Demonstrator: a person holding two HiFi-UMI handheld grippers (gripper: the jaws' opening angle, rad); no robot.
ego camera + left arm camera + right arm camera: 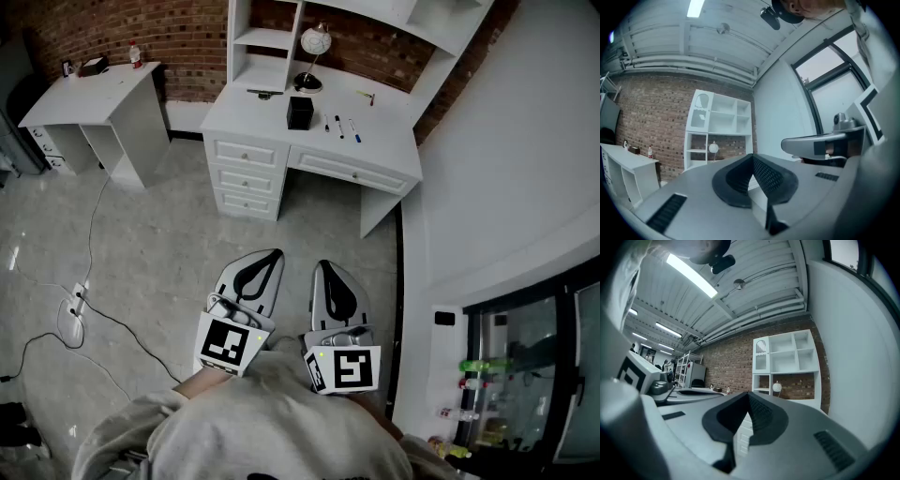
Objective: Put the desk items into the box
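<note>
Two clenched, empty: left gripper [265,262], right gripper [328,279], tucked near body, targets well off. Pens [339,127] lie on white desk [251,118], just beside black box [299,112]; walk-up likely comes first.

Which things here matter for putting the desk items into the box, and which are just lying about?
For the job:
black box
pens beside it
white desk

Lying about:
globe lamp
side desk
bottle

The desk [375,131] was white, the box [300,112] black, the wall [187,37] red-brown brick, the floor [169,244] pale grey with mottled marbling.
</note>
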